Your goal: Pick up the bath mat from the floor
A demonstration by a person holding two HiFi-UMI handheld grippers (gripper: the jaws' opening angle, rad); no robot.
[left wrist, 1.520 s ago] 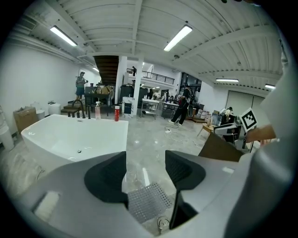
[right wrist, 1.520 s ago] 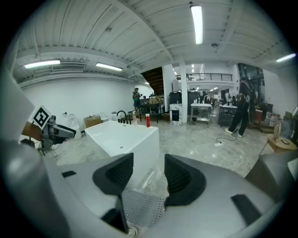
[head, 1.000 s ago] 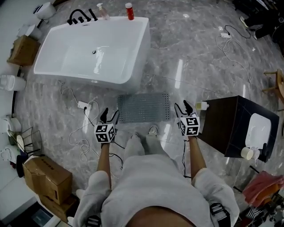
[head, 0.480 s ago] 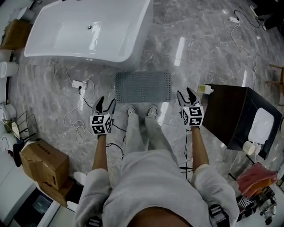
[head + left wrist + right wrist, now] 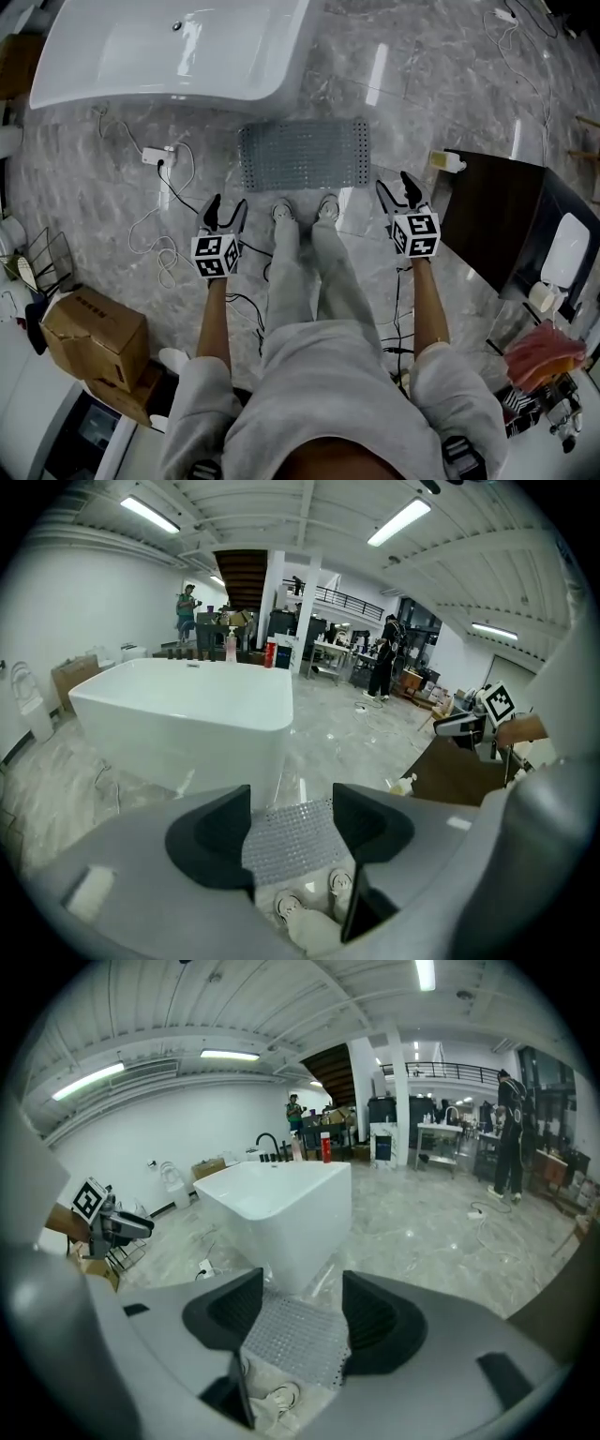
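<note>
Marble floor (image 5: 441, 103) filled the room, and on it stood one white bathtub (image 5: 169, 52), the largest thing there. One dark cabinet (image 5: 497, 225) stood well to the right of the bathtub and nearer the person. One grey studded bath mat (image 5: 302, 155) lay flat on the floor just in front of the bathtub's near long side, by its right end, with nothing gripping it. Two grippers hung in the air on the far side of the mat from the bathtub. The left gripper (image 5: 226, 208) was off the mat's left corner and the right gripper (image 5: 396, 187) off its right corner, both clear of the mat. The left jaws stood moderately apart and empty. The right jaws had just been opening, also with nothing between them. Two pale shoes (image 5: 282, 211) stood at the mat's edge farthest from the bathtub. One white power strip (image 5: 155, 155) lay just in front of the bathtub, left of the mat.
</note>
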